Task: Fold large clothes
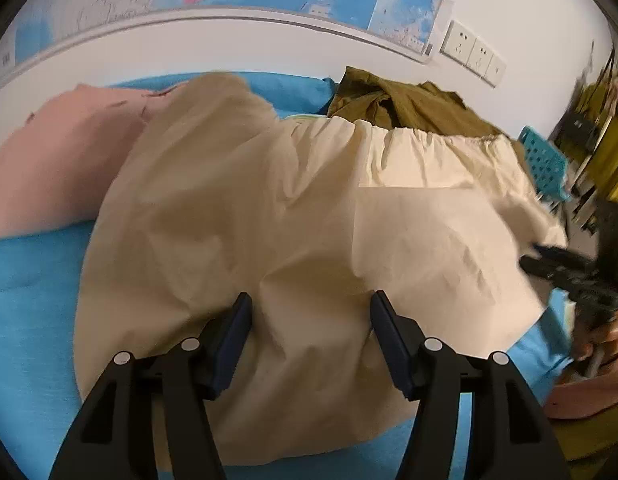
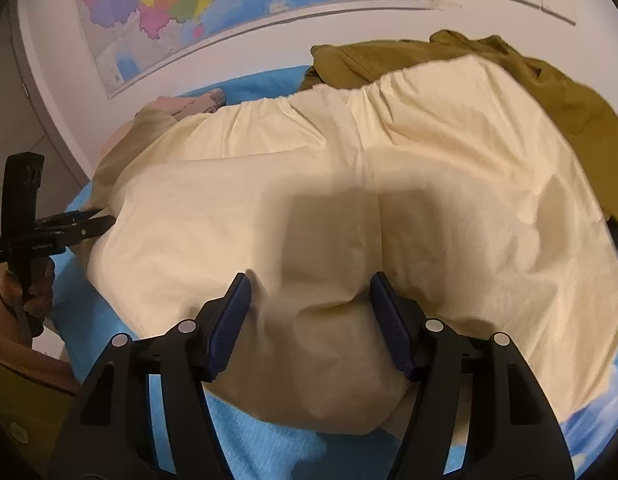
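Observation:
A large cream garment (image 1: 309, 200) with a gathered elastic waistband lies spread and creased on the blue bedsheet (image 1: 33, 300). My left gripper (image 1: 311, 300) stands open over its near edge, and the cloth bulges loosely between the fingers without being pinched. In the right wrist view the same cream garment (image 2: 389, 184) fills the middle, and my right gripper (image 2: 311, 280) is open above its near hem, with a soft hump of cloth between the jaws. Each gripper shows in the other's view: the right gripper (image 1: 569, 272) at the right edge and the left gripper (image 2: 69, 224) at the left edge, each held by a hand.
An olive-green garment (image 2: 549, 92) lies bunched behind the cream one, against the wall. A pink garment (image 1: 57, 160) lies at the back left. A wall map (image 2: 181, 12) and sockets (image 1: 473, 54) are on the wall. A blue crate (image 1: 545, 160) stands beyond the bed's right end.

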The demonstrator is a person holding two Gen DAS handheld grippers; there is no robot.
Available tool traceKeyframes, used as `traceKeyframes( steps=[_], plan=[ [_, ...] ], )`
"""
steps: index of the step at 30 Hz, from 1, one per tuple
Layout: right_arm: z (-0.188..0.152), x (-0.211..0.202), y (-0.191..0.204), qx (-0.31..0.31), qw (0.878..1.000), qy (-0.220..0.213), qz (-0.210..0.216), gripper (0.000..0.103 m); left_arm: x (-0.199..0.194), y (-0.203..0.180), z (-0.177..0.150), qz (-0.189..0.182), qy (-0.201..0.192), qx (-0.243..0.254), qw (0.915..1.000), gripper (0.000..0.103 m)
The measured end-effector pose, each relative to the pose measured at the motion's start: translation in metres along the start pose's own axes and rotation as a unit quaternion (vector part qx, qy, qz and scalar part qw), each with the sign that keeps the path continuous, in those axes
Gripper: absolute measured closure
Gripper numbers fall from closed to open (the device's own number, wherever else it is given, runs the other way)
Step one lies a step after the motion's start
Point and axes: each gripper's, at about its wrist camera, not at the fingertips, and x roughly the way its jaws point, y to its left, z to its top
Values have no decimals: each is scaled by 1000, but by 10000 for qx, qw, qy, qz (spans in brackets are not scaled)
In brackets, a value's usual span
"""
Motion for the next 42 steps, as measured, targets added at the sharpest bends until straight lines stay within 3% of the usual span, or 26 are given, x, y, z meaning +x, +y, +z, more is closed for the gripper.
traceKeyframes(
  steps=[6, 9, 14, 16, 18, 24, 27, 32, 36, 39, 42],
  plan=[
    [16, -35, 17, -83, 9981, -585, 181, 39, -9, -10, -1, 334, -76, 149, 9993, 46],
    [24, -34, 32, -281, 9969, -630, 372, 38, -15, -12, 0, 347, -138, 114, 9992, 46],
    [22, -1, 59, -648, 9960, -269, 553, 38, -18, -18, -1, 322, -208, 211, 9990, 44],
    [17, 21, 65, -752, 9967, 35, 295, 36, -15, -17, -3, 287, -178, 239, 9991, 40],
    [14, 37, 61, -590, 9973, 160, 409, 35, -8, -10, -6, 165, -109, 115, 9997, 37],
    [17, 24, 53, -292, 9974, 199, 622, 33, -3, -8, -6, 130, -70, 88, 9999, 36],
    [16, 1, 40, -2, 9966, -42, 822, 33, -12, -6, -5, 50, -174, -10, 9998, 37],
    [30, -39, -1, 436, 9966, -576, 398, 32, -34, -1, 4, -6, -528, 35, 9986, 37],
    [56, -29, -24, 555, 9969, -560, -21, 35, -39, 0, 29, 148, -751, 187, 9969, 36],
    [80, -15, -40, 546, 9957, -661, -338, 36, -26, 3, 48, 356, -688, 341, 9964, 36],
    [97, 4, -66, 670, 9941, -485, -704, 38, -3, 22, 66, 400, -398, 184, 9982, 36]
  ],
)
